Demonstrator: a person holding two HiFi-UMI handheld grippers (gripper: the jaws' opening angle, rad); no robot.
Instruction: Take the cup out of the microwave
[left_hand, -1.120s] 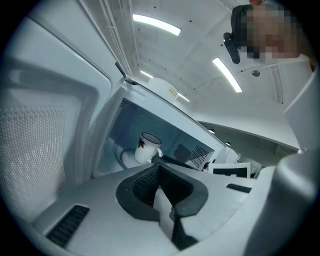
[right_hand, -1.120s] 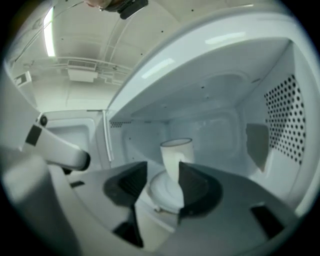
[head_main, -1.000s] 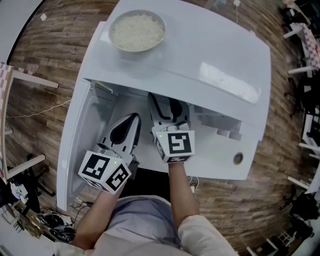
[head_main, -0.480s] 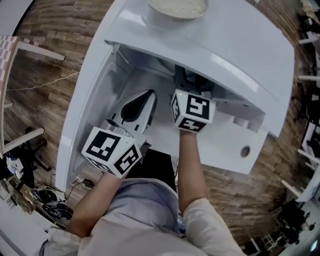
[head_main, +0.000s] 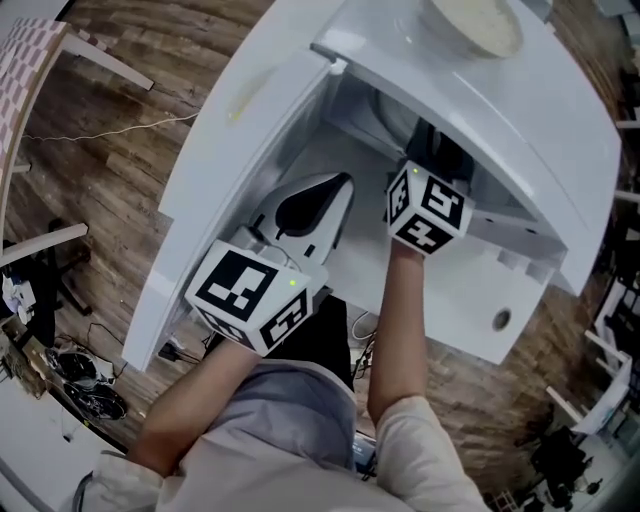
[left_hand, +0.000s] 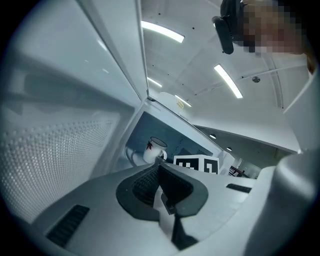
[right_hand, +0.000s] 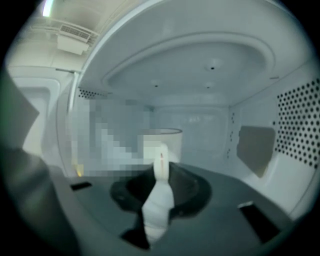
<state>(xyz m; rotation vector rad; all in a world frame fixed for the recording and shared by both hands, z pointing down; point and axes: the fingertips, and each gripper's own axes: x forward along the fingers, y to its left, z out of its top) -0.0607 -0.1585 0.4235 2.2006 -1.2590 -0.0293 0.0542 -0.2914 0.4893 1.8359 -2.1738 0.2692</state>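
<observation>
Wood floor lies all round the white microwave, whose door stands open. The right gripper reaches into the cavity, jaws pressed together on nothing; the left gripper hangs by the door, closed too. The cup stands inside, just beyond the right jaws.

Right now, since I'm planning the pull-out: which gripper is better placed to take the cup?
Right. The right gripper is inside the microwave, jaws seemingly closed on the handle of the cup; the left gripper hangs shut outside by the door.
</observation>
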